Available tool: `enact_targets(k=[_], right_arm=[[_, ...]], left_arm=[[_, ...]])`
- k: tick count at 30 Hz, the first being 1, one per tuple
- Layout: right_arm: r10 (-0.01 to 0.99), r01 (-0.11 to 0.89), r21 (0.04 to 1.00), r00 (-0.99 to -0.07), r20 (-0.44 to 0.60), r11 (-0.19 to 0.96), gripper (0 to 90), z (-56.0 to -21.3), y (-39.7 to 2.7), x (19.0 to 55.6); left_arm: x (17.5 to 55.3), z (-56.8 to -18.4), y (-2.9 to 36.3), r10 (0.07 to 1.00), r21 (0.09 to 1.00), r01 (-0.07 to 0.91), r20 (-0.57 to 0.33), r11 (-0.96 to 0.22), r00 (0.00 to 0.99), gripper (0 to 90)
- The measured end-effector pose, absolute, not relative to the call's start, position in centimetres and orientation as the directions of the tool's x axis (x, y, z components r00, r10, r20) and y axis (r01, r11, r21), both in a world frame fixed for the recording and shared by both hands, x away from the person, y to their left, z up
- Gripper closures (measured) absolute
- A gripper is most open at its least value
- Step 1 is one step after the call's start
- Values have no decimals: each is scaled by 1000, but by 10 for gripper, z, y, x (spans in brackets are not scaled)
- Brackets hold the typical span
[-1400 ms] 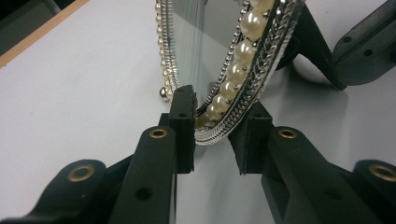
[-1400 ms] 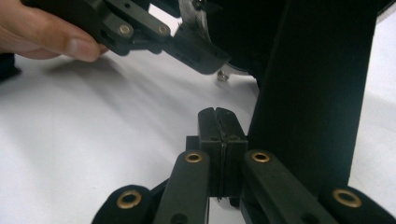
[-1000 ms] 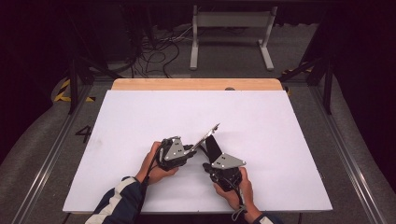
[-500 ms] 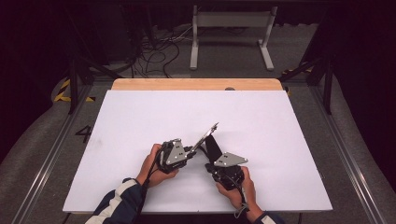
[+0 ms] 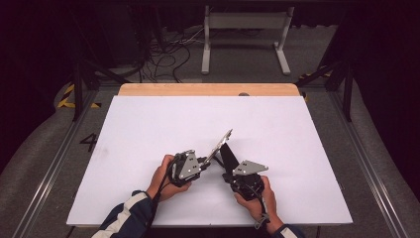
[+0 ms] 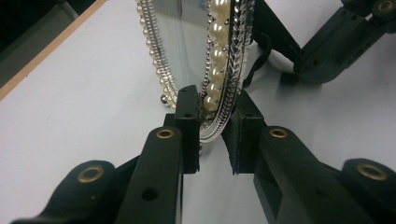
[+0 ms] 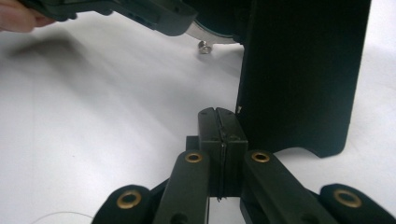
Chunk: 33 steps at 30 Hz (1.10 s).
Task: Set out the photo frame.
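Note:
A small picture frame [image 5: 221, 143] with a silver rim and a row of pearls [image 6: 216, 51] stands tilted up off the white table. My left gripper [image 5: 208, 159] is shut on its lower edge, with the rim squeezed between the two pads [image 6: 212, 116]. The frame's black back stand [image 5: 228, 155] hangs down behind it to the table [image 7: 303, 70]. My right gripper [image 5: 229, 173] lies low on the table just left of that stand, its jaws pressed flat together [image 7: 218, 119]. I cannot make out anything held between them.
The white table top [image 5: 148, 124] has a wooden strip [image 5: 208, 89] along its far edge. Metal rails run along both sides. Cables and a white stand [image 5: 245, 29] are on the dark floor beyond. A small silver foot [image 7: 203, 45] of the frame rests on the table.

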State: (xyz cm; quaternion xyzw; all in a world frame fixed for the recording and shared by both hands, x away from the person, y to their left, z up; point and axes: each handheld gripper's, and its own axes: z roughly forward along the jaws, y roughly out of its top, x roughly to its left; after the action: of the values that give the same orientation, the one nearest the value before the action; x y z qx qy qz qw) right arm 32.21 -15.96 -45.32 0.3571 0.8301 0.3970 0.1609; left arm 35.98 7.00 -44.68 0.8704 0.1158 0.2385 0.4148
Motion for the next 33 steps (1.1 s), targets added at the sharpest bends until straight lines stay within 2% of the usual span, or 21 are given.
enact_targets(k=[6, 19, 23, 33], right_arm=[[726, 473, 769, -688, 17, 430, 900, -452, -167, 324], [717, 468, 769, -697, 19, 434, 900, -452, -176, 328], [708, 476, 769, -705, 44, 427, 900, -452, -185, 334], [719, 482, 757, -695, 22, 442, 900, -454, -190, 340]], left_arm=[[354, -445, 64, 384, 763, -29, 356, -645, 852, 762], [349, -445, 58, 409, 777, 4, 327, -630, 852, 748], [348, -444, 54, 400, 780, -7, 329, -626, 855, 742], [350, -446, 50, 391, 797, -2, 299, -604, 871, 722]])
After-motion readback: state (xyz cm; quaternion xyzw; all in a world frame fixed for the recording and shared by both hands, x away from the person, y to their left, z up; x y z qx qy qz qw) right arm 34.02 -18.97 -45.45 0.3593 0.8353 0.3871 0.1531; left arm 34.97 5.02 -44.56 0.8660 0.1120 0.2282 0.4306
